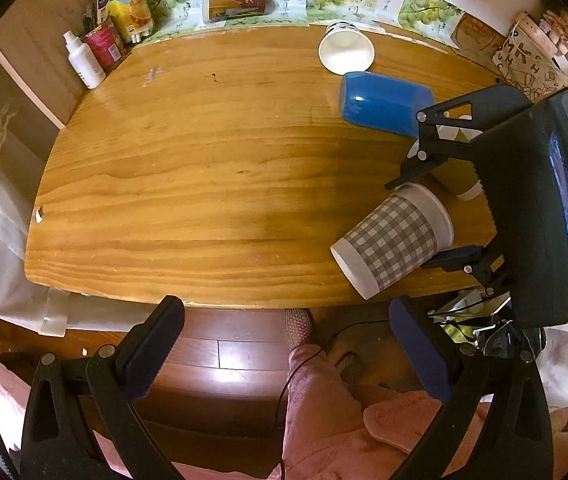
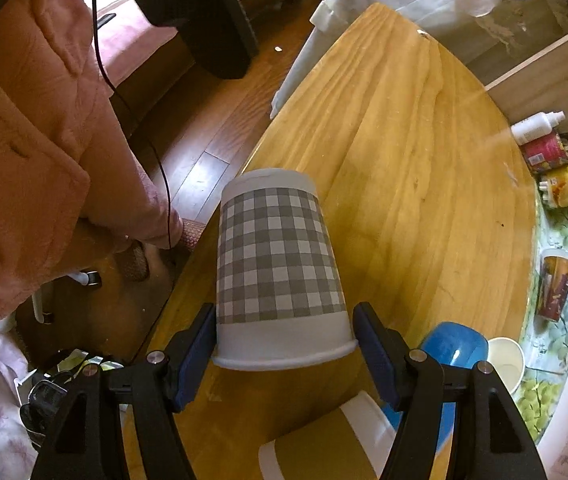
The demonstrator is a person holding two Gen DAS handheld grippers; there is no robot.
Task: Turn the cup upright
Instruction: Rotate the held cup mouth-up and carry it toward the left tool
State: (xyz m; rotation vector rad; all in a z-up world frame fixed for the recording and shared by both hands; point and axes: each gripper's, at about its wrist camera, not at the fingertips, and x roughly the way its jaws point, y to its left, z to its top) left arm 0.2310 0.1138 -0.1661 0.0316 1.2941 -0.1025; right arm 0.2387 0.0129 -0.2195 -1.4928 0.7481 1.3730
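Behind right gripper (image 1: 428, 224) — olive cup (image 1: 454, 174) half-hidden.

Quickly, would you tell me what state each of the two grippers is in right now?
Left gripper: open, holding nothing, hanging off the table edge.
Right gripper: open around the rim end of the checkered cup; whether the pads touch it cannot be told.
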